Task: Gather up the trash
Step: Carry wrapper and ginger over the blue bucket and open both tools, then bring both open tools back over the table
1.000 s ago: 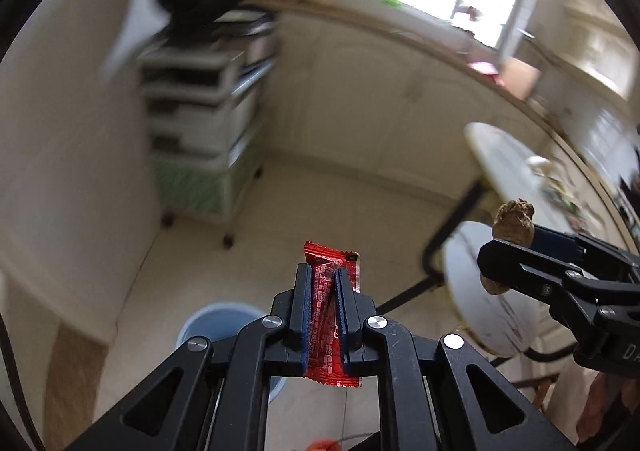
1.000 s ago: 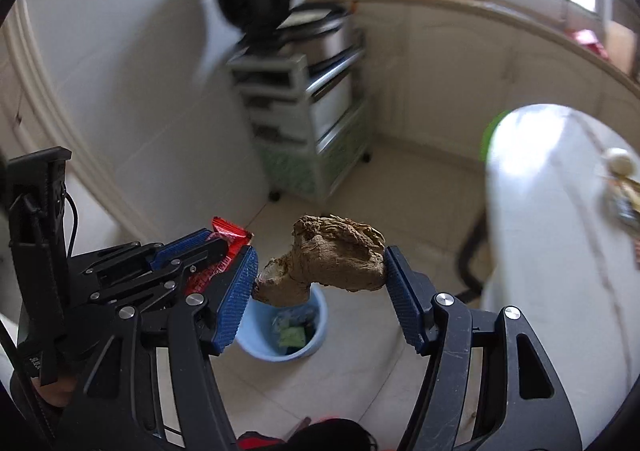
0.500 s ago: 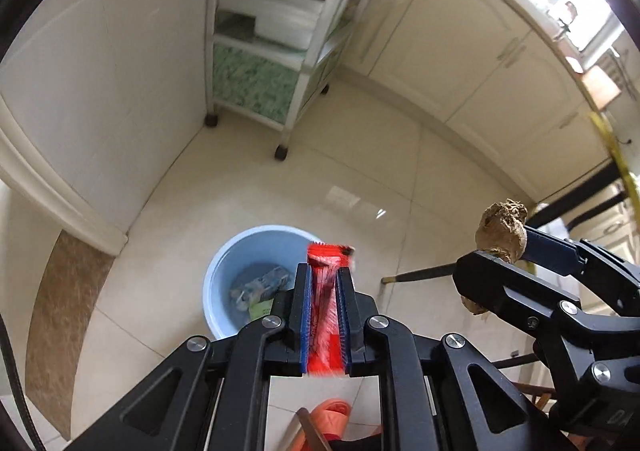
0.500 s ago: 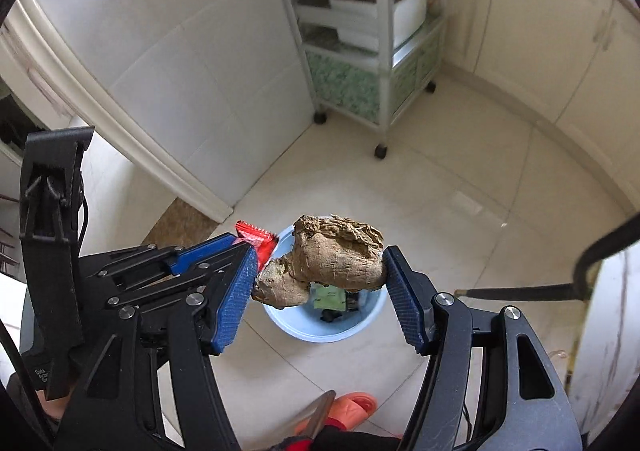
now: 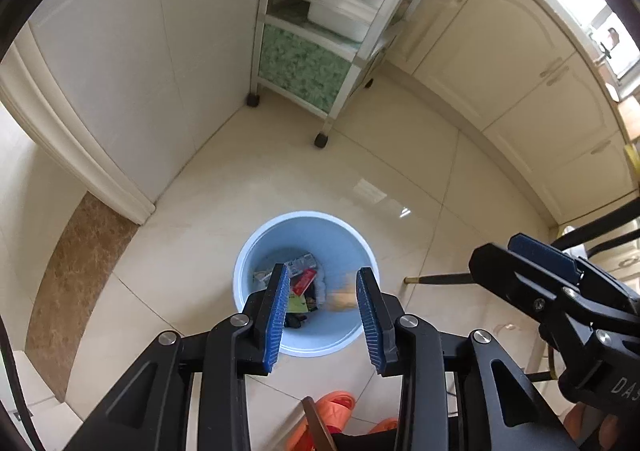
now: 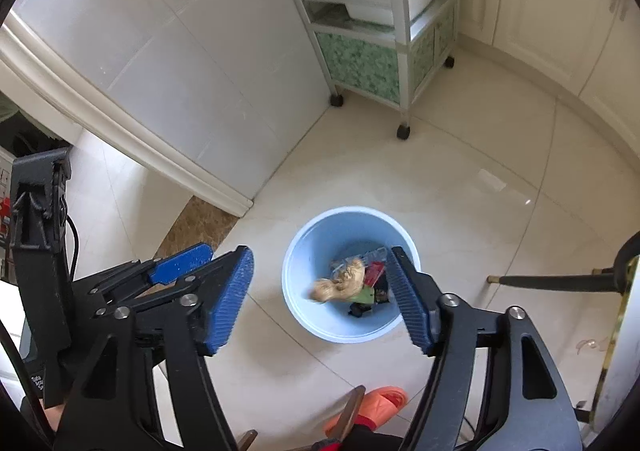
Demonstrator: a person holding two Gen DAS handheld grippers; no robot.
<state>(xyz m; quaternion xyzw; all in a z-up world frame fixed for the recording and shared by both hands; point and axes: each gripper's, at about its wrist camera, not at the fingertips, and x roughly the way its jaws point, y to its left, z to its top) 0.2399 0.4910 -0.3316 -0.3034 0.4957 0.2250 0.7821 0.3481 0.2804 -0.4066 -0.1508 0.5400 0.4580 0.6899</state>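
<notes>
Both drops confirmed: my left tool (image 5: pixel 322 315) is opening with nothing between its pads, the red wrapper (image 5: pixel 303 281) it held now inside the blue bin (image 5: pixel 256 251). My right tool (image 6: pixel 320 303) is widening too; its ginger root (image 6: pixel 340 283) is falling into the bin.

Pale tiled floor (image 5: pixel 400 155) with a blue bin and a wheeled rack

A round light-blue bin (image 5: pixel 256 247) stood on the glossy cream tiles, holding mixed trash that included a red wrapper (image 5: pixel 303 279) and a blurred brown lump (image 6: pixel 340 283). A white shelf rack (image 5: pixel 328 51) on dark castors stood well apart from it beside the wall. An orange slipper (image 6: pixel 384 401) rested on the tiles just beside the bin, and a dark table leg (image 6: pixel 556 281) crossed the right side.
</notes>
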